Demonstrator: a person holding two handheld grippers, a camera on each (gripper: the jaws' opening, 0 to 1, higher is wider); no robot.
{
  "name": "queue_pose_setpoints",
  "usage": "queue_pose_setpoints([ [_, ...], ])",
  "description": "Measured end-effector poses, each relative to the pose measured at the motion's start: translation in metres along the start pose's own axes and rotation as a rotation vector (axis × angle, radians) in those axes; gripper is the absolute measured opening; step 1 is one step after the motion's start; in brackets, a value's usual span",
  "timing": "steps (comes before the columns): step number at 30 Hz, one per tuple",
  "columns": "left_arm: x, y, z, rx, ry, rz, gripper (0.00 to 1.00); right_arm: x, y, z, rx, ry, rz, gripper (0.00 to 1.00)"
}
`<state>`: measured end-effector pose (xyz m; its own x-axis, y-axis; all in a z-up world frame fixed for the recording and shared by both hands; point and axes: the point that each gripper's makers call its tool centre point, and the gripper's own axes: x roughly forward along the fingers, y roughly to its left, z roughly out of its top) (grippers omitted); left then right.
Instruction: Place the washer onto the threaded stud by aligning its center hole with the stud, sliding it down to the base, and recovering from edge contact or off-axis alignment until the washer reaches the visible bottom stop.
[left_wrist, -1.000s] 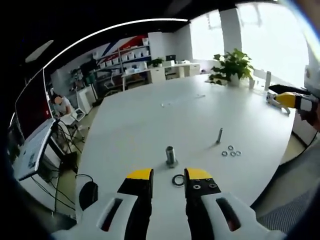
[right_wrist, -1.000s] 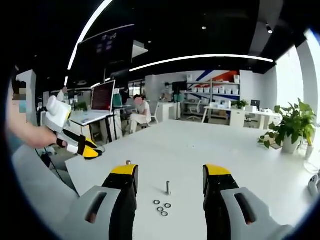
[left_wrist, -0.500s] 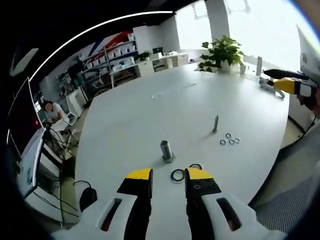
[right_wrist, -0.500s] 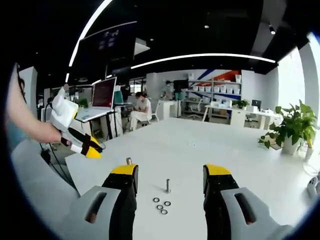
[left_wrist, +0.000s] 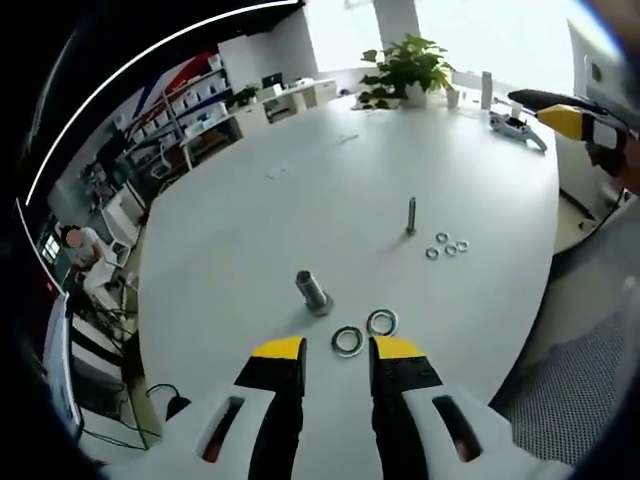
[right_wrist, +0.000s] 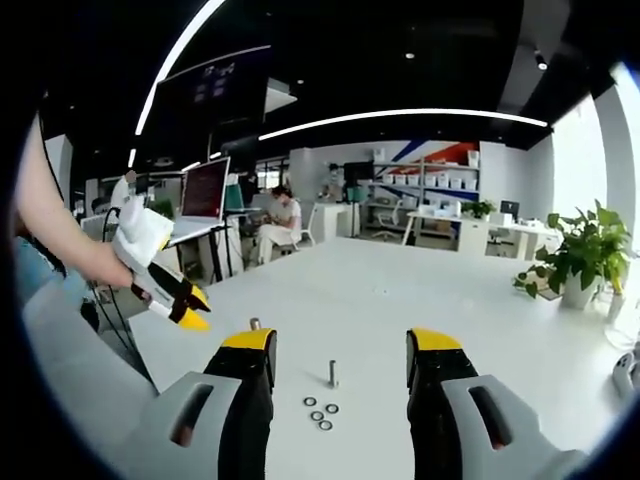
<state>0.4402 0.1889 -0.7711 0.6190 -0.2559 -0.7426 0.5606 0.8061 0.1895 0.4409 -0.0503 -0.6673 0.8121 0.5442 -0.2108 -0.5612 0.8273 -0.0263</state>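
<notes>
In the left gripper view, two large washers lie flat on the white table, just beyond my left gripper, which is open and empty. A thick threaded stud stands a little farther on, to the left. A thin stud stands upright farther off, with several small washers beside it. My right gripper is open and empty, above the table. Ahead of it are the thin stud and the small washers. A hand holds the left gripper at the left.
A potted plant and a hand tool sit at the table's far end. The right gripper hovers at the upper right, past the table edge. Desks, monitors and seated people lie beyond the table.
The left gripper view has tipped down over the table, and a second large washer has come into sight. In the right gripper view the left gripper has sunk lower.
</notes>
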Motion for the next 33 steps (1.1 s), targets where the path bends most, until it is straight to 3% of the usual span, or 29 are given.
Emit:
queue_pose_setpoints([
  [6, 0.006, 0.008, -0.008, 0.008, 0.058, -0.015, 0.23, 0.000, 0.003, 0.004, 0.004, -0.014, 0.009, 0.55],
  [14, 0.012, 0.004, -0.024, 0.058, 0.139, -0.053, 0.24, 0.000, 0.003, 0.004, 0.014, -0.018, 0.013, 0.55],
  [33, 0.037, -0.004, -0.029, 0.101, 0.267, -0.129, 0.26, 0.001, 0.004, 0.001, 0.000, -0.004, 0.019, 0.55],
])
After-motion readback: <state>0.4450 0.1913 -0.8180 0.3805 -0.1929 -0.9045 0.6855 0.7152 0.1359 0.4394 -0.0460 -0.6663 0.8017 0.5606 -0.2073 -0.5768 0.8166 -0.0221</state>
